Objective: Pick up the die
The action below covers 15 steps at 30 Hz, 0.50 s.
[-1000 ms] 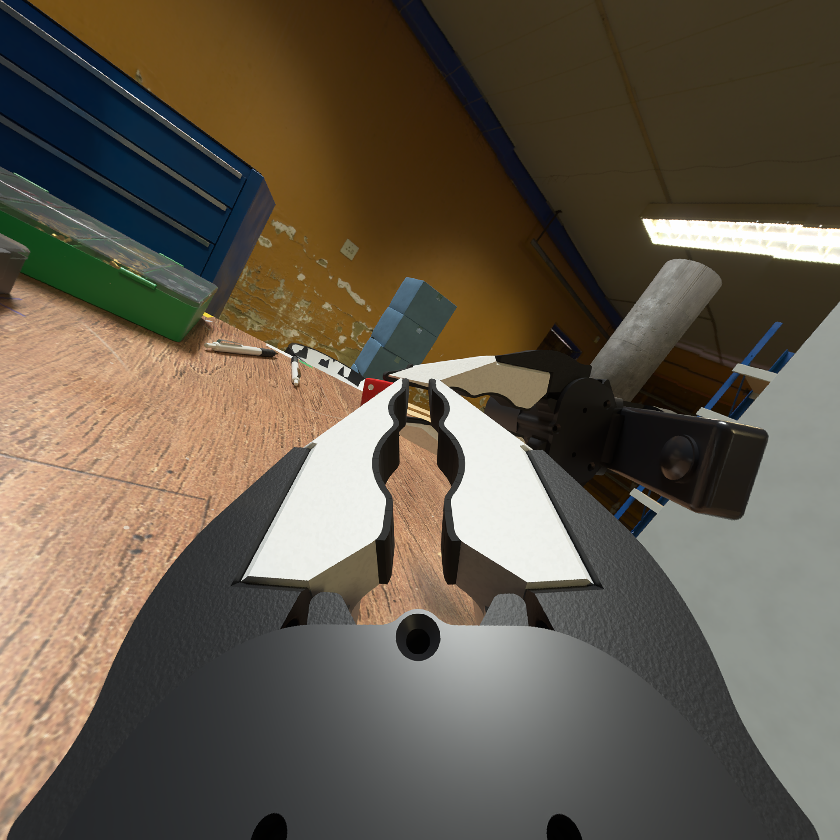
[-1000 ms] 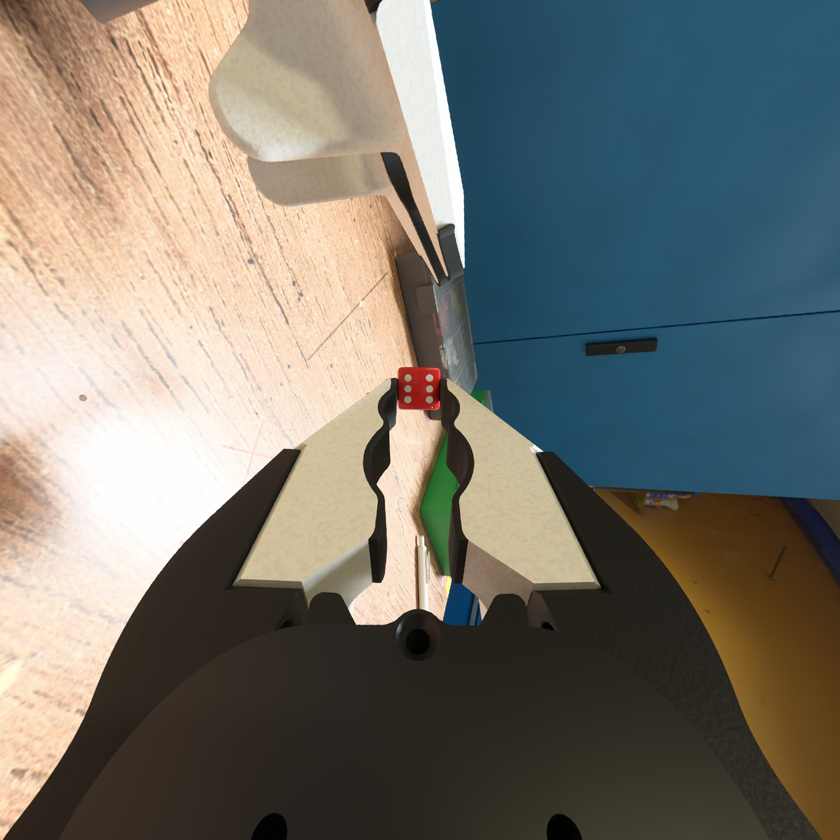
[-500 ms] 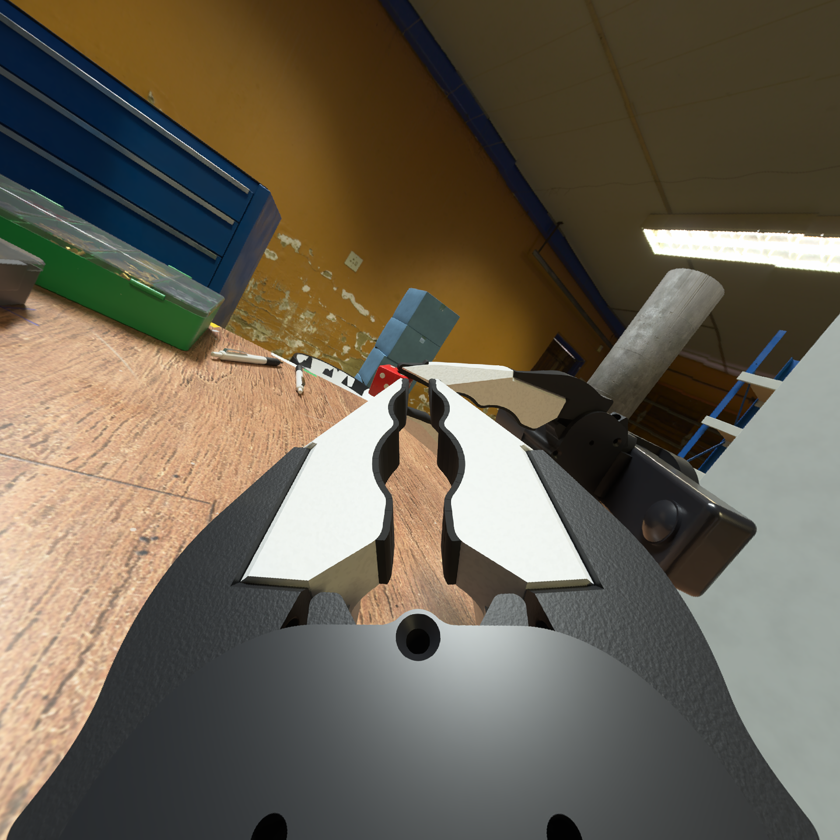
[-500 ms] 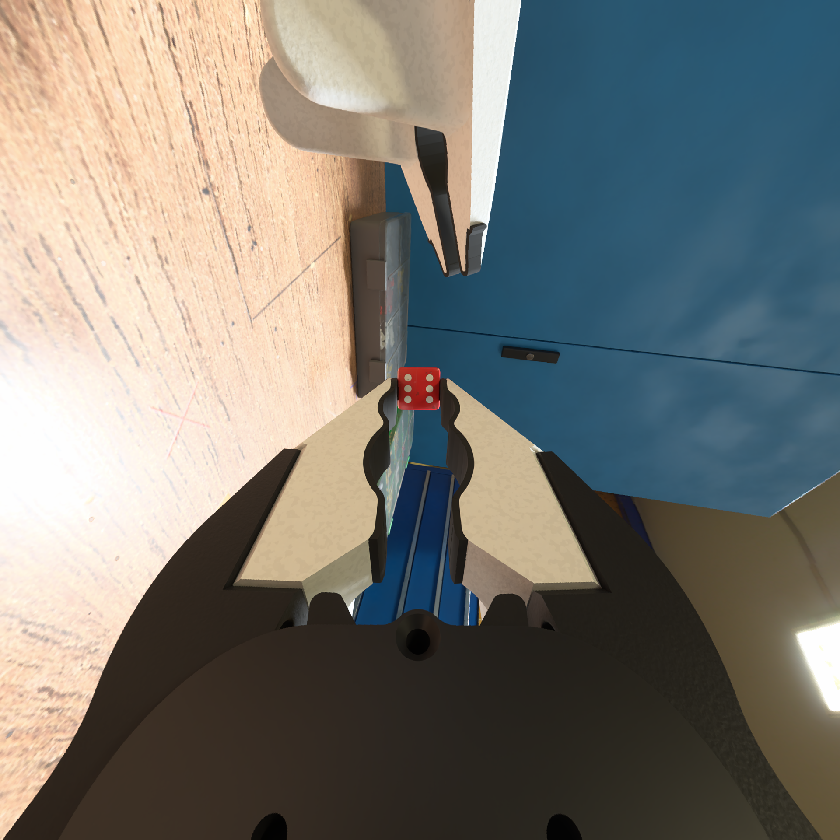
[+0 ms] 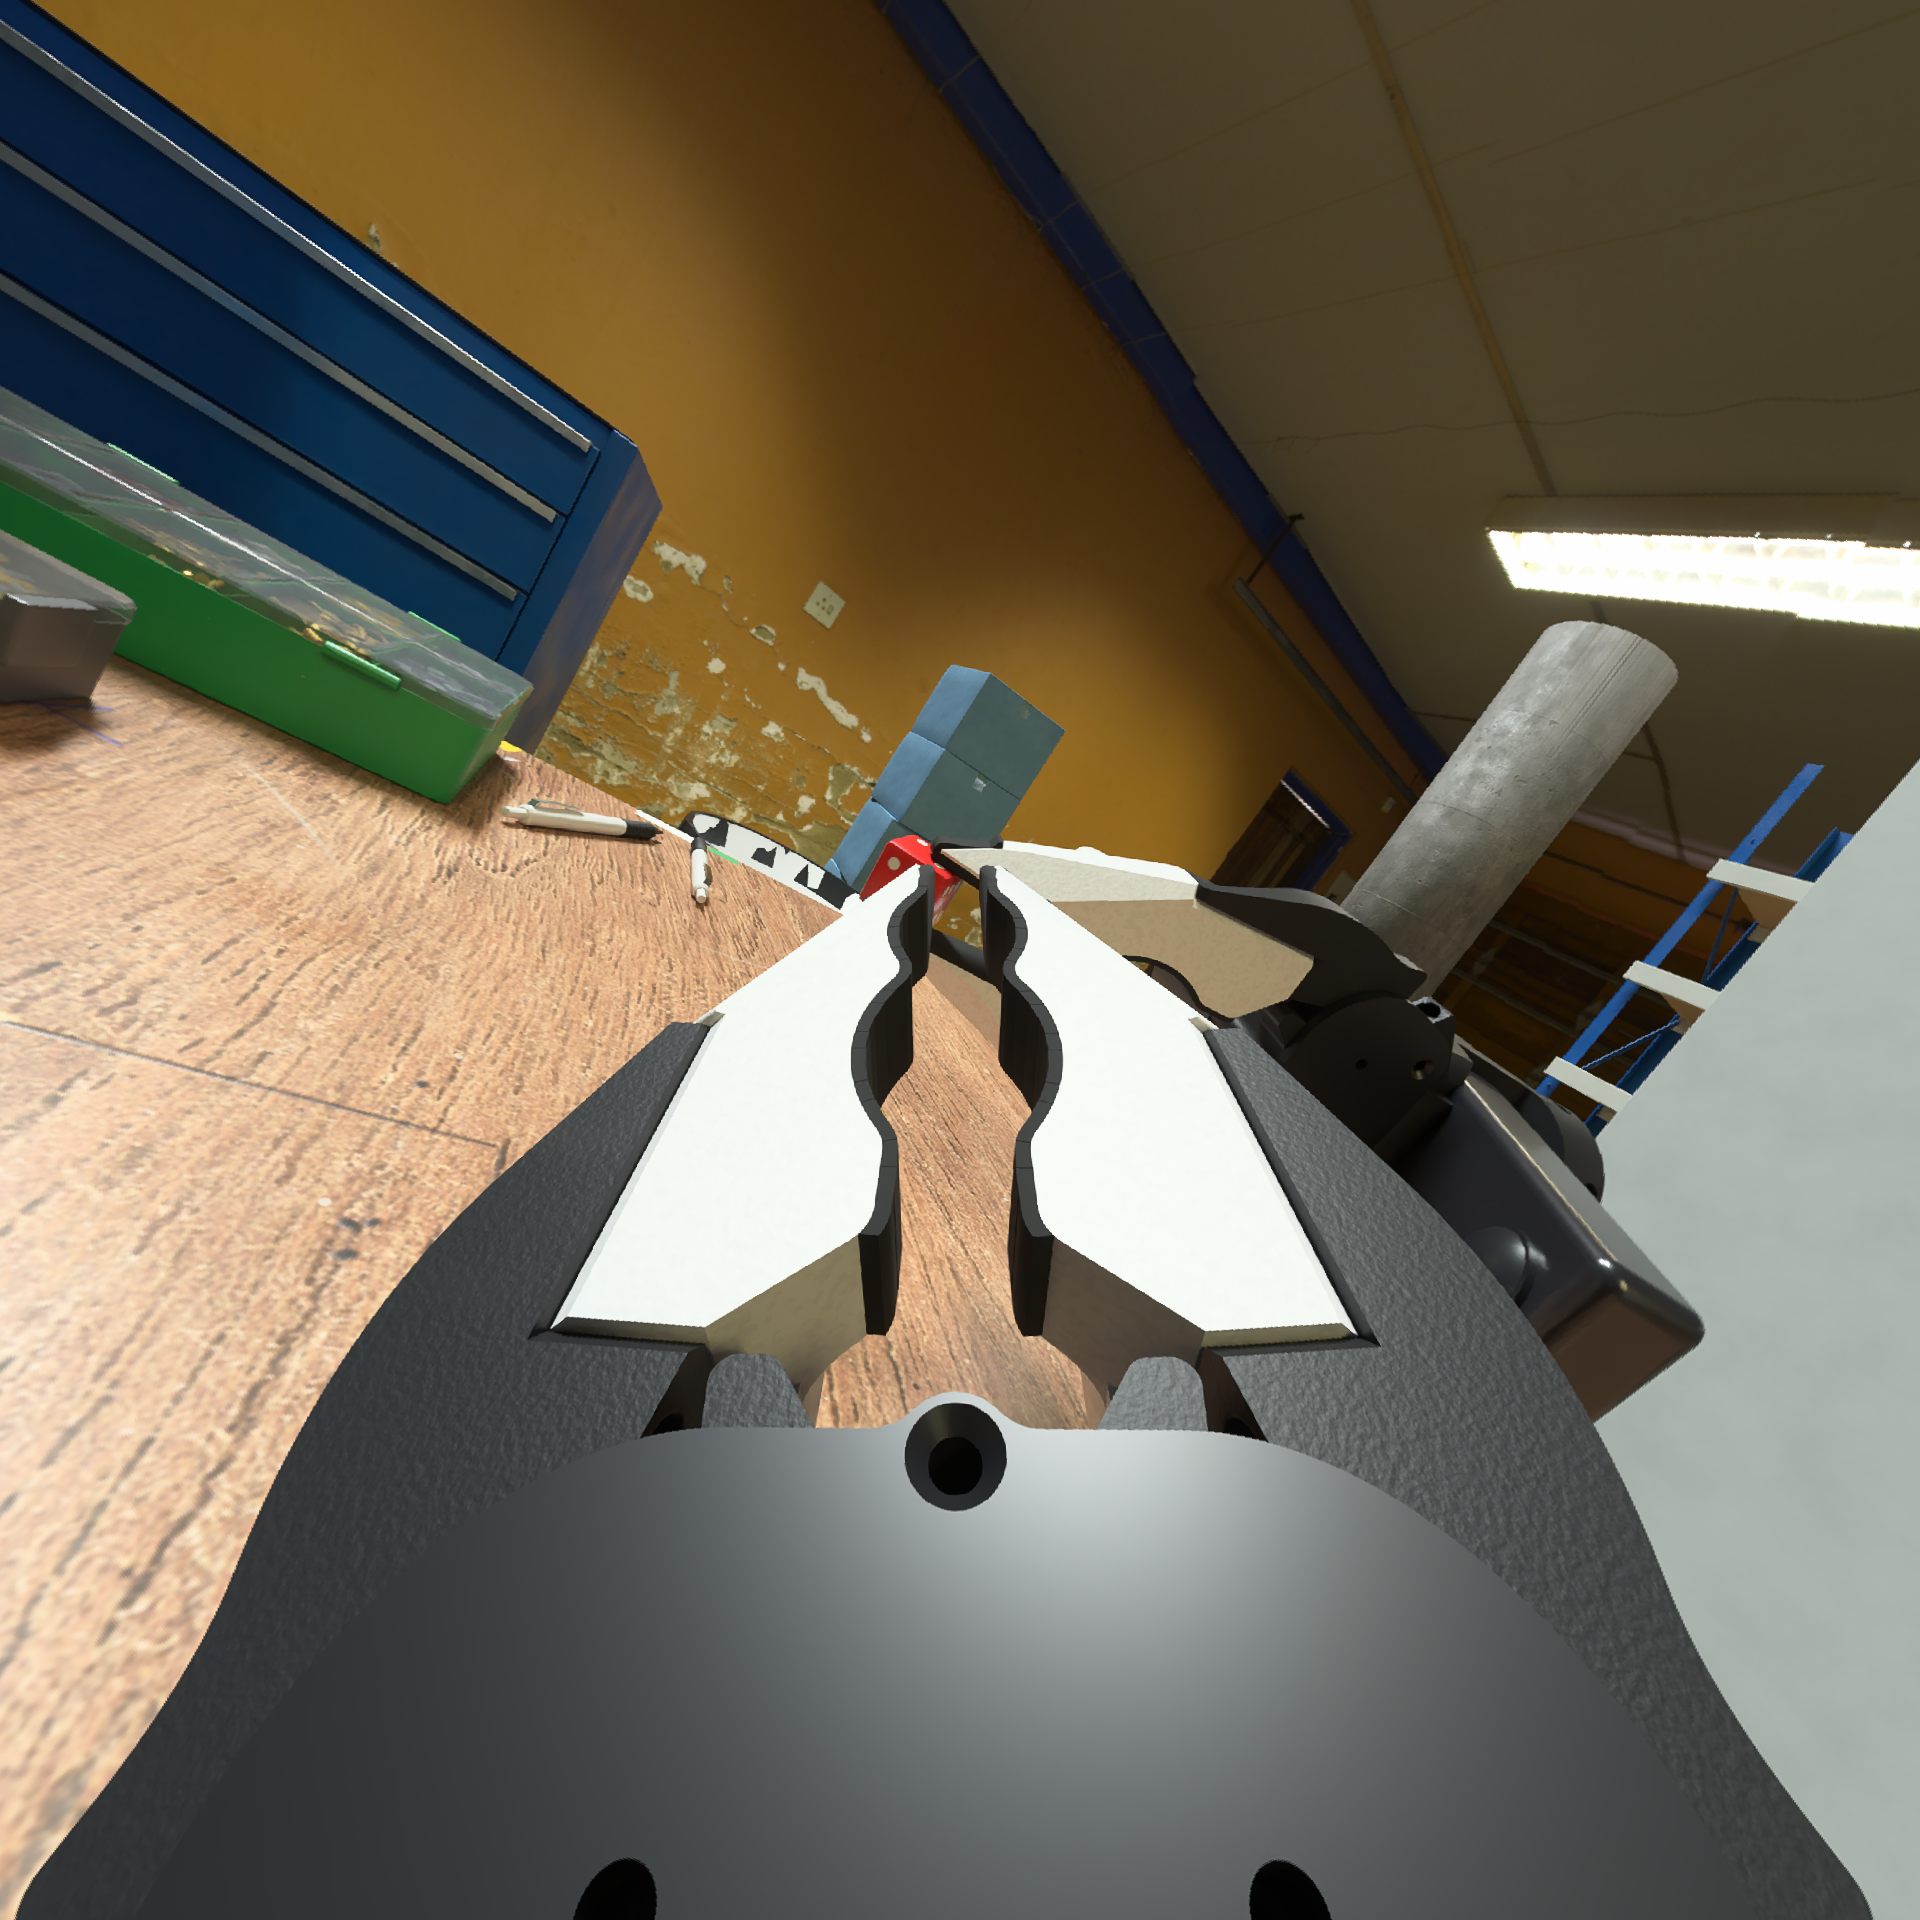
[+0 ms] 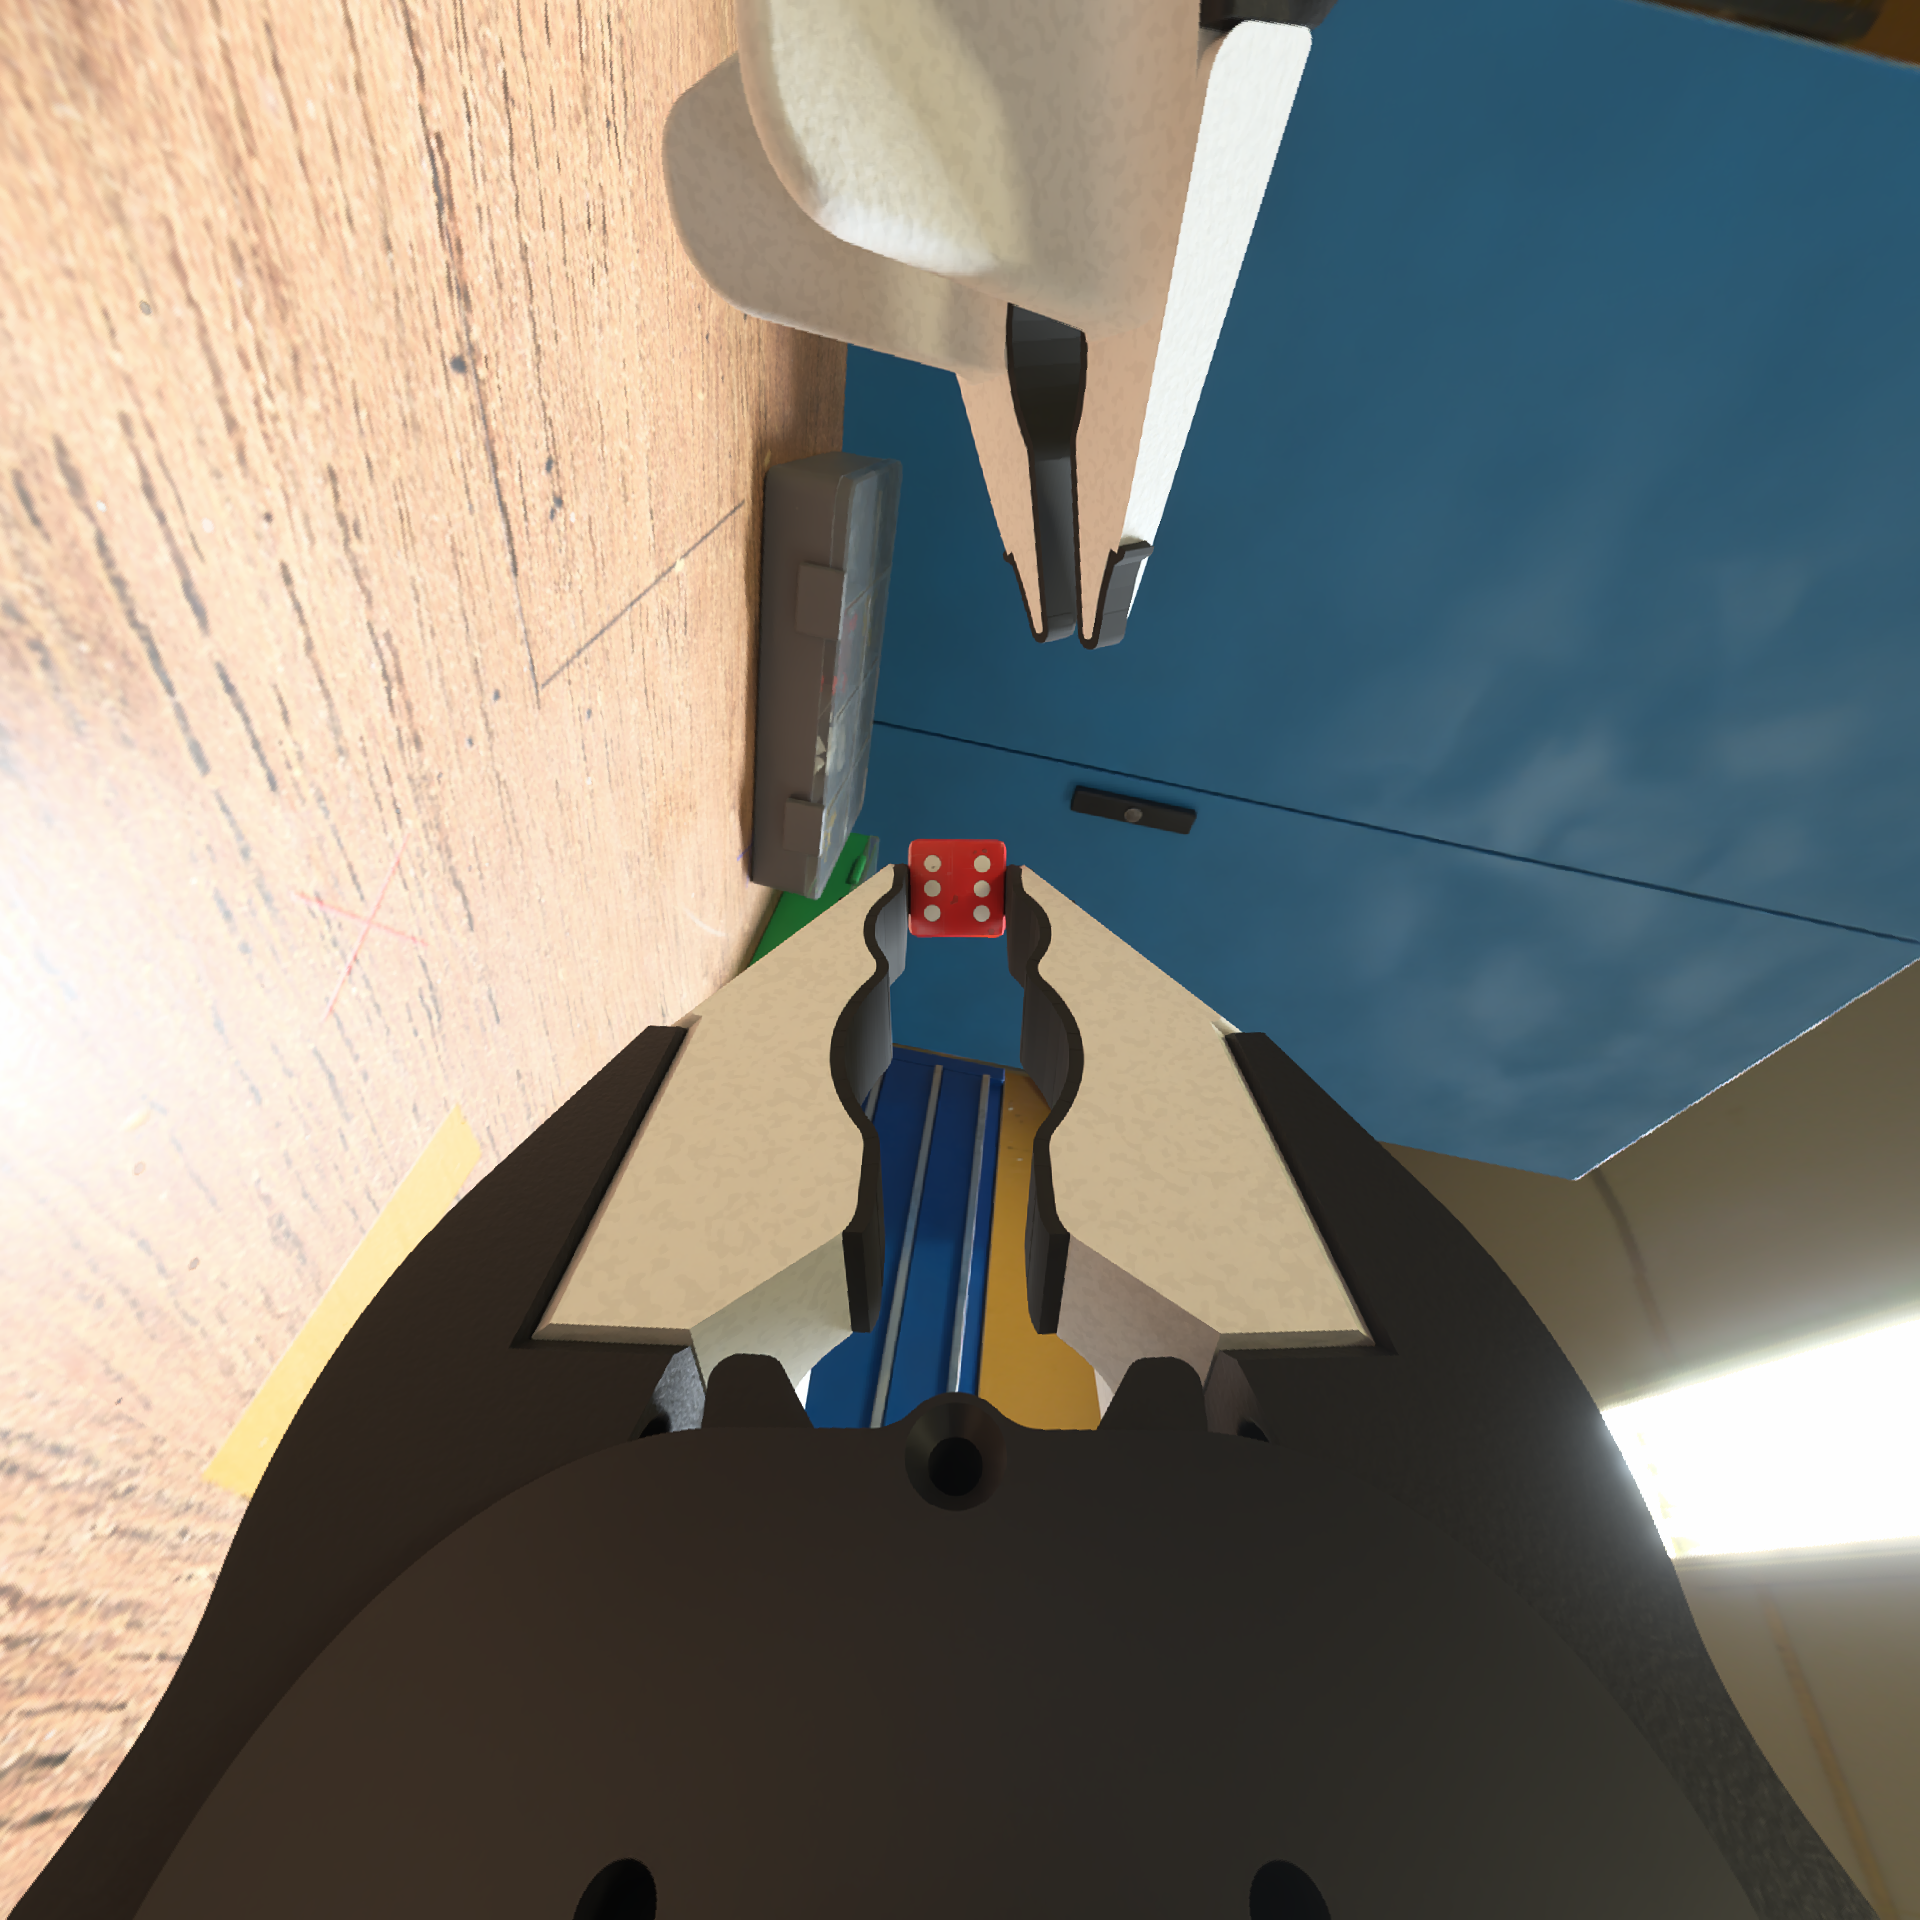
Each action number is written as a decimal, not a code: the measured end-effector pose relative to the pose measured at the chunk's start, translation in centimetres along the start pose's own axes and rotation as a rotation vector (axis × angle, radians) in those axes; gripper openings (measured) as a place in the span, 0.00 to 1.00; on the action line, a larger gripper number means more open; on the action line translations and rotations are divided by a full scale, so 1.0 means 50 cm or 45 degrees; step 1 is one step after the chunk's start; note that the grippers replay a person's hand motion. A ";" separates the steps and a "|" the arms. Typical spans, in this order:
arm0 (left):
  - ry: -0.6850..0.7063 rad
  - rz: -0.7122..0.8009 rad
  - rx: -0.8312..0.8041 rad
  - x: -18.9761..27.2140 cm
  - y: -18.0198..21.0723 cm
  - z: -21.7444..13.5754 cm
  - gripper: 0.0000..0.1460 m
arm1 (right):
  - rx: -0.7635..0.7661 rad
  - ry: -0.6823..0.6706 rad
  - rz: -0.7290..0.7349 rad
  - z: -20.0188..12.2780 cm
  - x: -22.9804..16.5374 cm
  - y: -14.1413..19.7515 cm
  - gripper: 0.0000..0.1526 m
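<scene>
Right gripper [image 6: 957,891] clamped on the red die [image 6: 957,888], held only at the very fingertips, clear of the wooden bench [image 6: 312,520]. Left gripper [image 5: 954,883] empty, fingers nearly together with a narrow gap, tips near the die, not touching

Risk: grip is shallow; a jolt or contact with the left gripper could twist the die out and drop it

Orientation: six-pip face points back at the right wrist camera, pip columns running along the fingers. Cube, so no long axis
</scene>
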<state>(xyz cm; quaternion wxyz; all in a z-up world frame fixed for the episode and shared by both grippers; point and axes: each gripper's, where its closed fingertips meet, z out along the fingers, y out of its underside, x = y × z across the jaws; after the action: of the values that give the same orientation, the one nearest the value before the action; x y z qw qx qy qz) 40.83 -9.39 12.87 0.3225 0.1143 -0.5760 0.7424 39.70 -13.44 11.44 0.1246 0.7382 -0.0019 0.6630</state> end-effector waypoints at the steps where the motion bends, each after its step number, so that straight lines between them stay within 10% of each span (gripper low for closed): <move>1: -0.002 -0.004 0.000 -0.001 0.000 0.000 0.06 | 0.004 0.010 -0.012 0.000 0.001 0.000 0.12; 15: -0.009 0.053 0.008 0.004 0.000 0.000 0.06 | 0.121 -0.139 0.336 -0.009 0.001 0.004 0.12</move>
<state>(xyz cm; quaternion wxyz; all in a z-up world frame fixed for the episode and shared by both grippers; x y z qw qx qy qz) 40.70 -9.33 12.99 0.3047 0.1060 -0.5770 0.7503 39.21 -13.53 11.58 0.0009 0.7716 -0.0745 0.6317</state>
